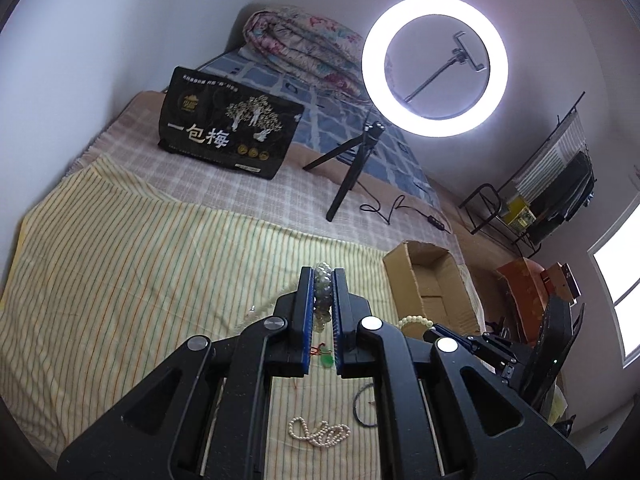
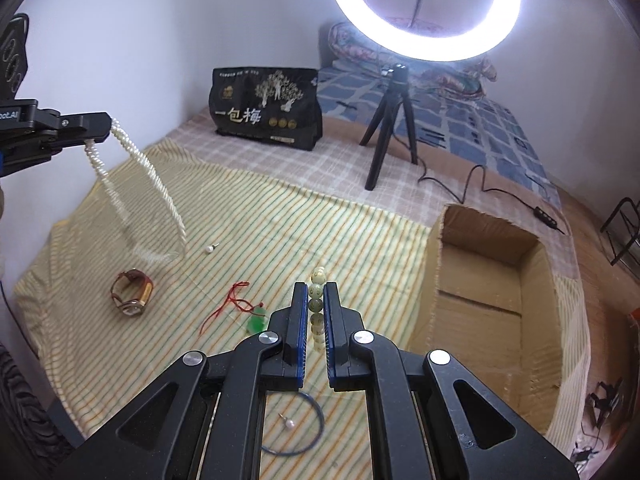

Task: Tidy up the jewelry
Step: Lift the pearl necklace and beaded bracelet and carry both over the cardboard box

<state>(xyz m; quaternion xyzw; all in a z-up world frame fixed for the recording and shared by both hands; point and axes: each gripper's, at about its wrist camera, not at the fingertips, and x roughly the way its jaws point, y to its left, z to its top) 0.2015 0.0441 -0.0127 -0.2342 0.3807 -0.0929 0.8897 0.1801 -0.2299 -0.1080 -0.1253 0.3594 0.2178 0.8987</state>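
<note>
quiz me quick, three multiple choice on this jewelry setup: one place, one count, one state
1. The green pendant lies:
a) in the cardboard box
b) on the striped cloth
c) on the black bag

2. How many claws grip jewelry?
a) none
b) one
c) two

3. The cardboard box is:
a) open on top
b) taped shut
c) upside down

Answers:
1 b: the green pendant lies on the striped cloth with its red cord.
2 c: the left claw holds the pearl necklace, and the right claw holds the bead bracelet.
3 a: the inside walls of the cardboard box show from above.
</note>
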